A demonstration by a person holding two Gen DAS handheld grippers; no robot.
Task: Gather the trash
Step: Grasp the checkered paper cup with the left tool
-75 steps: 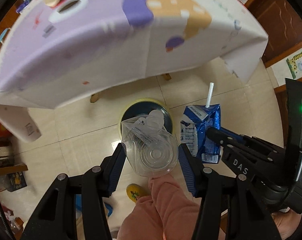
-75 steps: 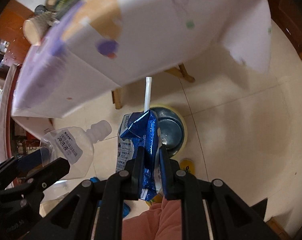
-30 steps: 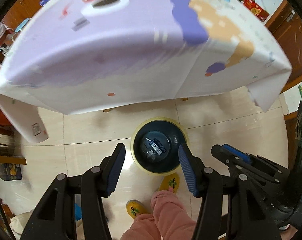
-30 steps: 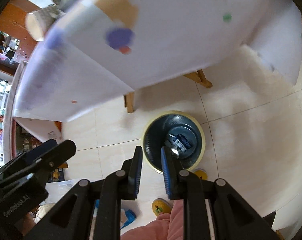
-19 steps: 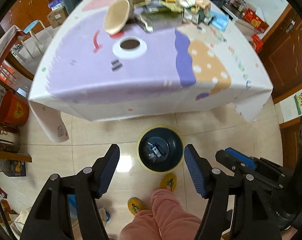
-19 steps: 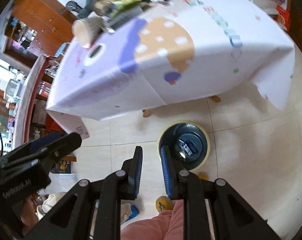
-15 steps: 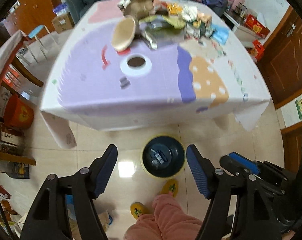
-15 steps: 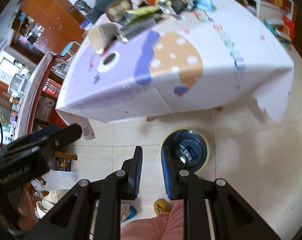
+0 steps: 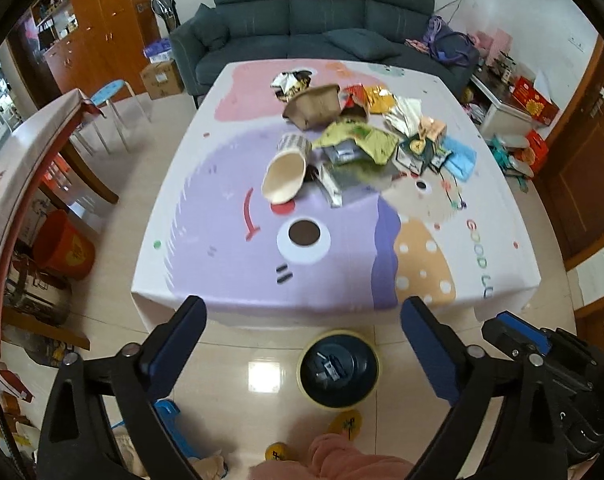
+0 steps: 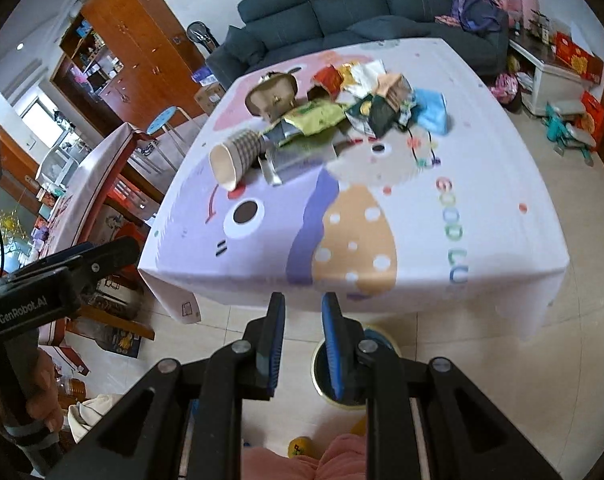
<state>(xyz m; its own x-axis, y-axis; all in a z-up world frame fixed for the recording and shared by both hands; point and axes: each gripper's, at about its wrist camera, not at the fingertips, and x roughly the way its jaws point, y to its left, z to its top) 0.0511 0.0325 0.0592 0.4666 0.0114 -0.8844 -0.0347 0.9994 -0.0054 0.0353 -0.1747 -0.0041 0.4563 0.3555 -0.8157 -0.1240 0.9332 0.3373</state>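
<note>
A heap of trash lies on the far half of the cartoon-print tablecloth (image 9: 322, 264): a tipped paper cup (image 9: 285, 172), a brown paper bag (image 9: 314, 108), a green wrapper (image 9: 358, 142) and a blue packet (image 9: 458, 160). The right wrist view shows the same cup (image 10: 233, 156) and bag (image 10: 271, 96). On the floor before the table stands a dark bin with a yellow rim (image 9: 302, 376) holding a few discarded items. My left gripper (image 9: 304, 308) hangs above the table's near edge, its jaws opening wide with nothing between them. My right gripper (image 10: 304, 300) has a narrow empty gap.
A dark sofa (image 9: 322, 4) stands behind the table, a blue stool (image 9: 109, 90) and an orange bucket (image 9: 63, 248) to the left. Boxes and a low cabinet (image 9: 506, 108) crowd the right. The person's pink trouser leg (image 9: 342, 460) and yellow slippers are below me.
The bottle and the blue carton left the grippers and lie in the bin. Both grippers rose from just over the bin to above the table top. The left jaws spread wider.
</note>
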